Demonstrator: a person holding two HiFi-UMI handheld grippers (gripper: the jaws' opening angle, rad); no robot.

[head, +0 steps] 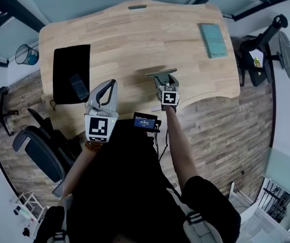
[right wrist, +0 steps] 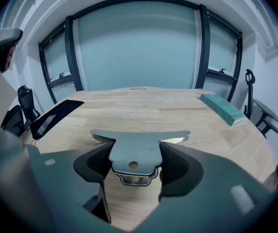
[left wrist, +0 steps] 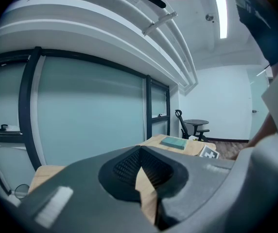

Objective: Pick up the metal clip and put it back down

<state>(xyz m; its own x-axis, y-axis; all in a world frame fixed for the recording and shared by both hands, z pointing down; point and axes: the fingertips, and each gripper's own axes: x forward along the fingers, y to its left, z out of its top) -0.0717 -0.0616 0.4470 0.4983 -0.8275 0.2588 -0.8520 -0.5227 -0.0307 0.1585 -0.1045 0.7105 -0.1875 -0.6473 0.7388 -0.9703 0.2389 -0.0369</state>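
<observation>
A flat grey metal clip (right wrist: 134, 148) with wide wings sits between the jaws of my right gripper (right wrist: 135, 155), which is shut on its handle. In the head view the metal clip (head: 161, 73) hangs a little above the wooden table (head: 135, 39), near its front edge, at the tip of the right gripper (head: 165, 81). My left gripper (head: 112, 85) hovers over the table's front left part. In its own view the left gripper (left wrist: 140, 152) is shut on nothing, its pads meeting at the tip.
A black mat (head: 71, 67) with a small dark object (head: 79, 86) lies at the table's left. A teal book (head: 213, 40) lies at the far right. A small screen device (head: 145, 121) hangs at the front edge. Office chairs stand around the table.
</observation>
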